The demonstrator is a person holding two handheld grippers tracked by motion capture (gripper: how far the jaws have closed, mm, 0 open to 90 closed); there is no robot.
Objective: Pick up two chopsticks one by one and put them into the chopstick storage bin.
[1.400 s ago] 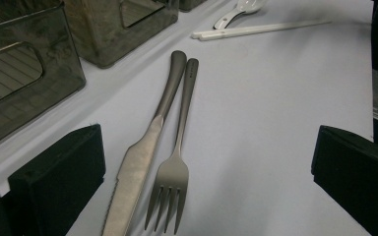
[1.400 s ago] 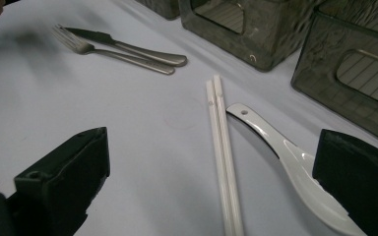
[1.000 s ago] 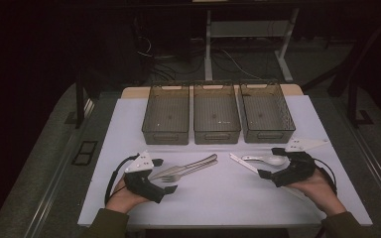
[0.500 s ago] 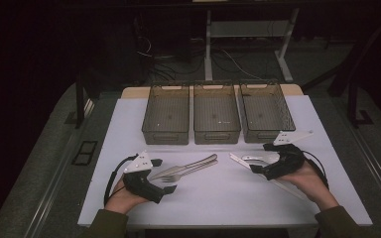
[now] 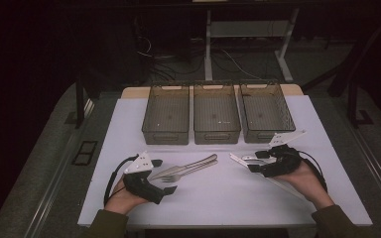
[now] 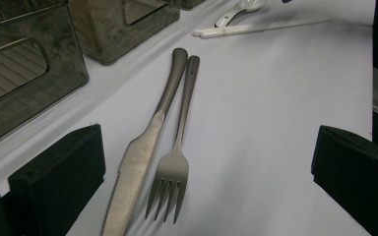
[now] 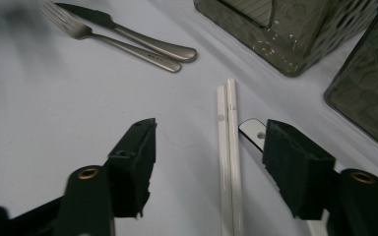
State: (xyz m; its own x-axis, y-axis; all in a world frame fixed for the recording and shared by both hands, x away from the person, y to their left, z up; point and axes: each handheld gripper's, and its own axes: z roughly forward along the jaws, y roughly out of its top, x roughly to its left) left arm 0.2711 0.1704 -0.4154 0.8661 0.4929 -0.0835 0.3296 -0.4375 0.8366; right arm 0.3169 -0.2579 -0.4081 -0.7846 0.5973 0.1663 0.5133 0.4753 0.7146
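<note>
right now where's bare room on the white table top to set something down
Free: the white table top along the near edge between the left gripper and right gripper, and the strip left of the three dark mesh bins. Crowded: the middle, where the steel knife and steel fork lie together, and beside the white chopsticks and white spoon.

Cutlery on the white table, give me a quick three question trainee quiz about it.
1. True or false: the knife and fork lie side by side, handles touching.
2. What lies between the right claw's jaws? A) a fork B) white chopsticks C) nothing
3. How many bins stand in the row behind the cutlery?

Key: 1 true; 2 B, the jaws have just been closing around them but do not press yet; 3 three.
</note>
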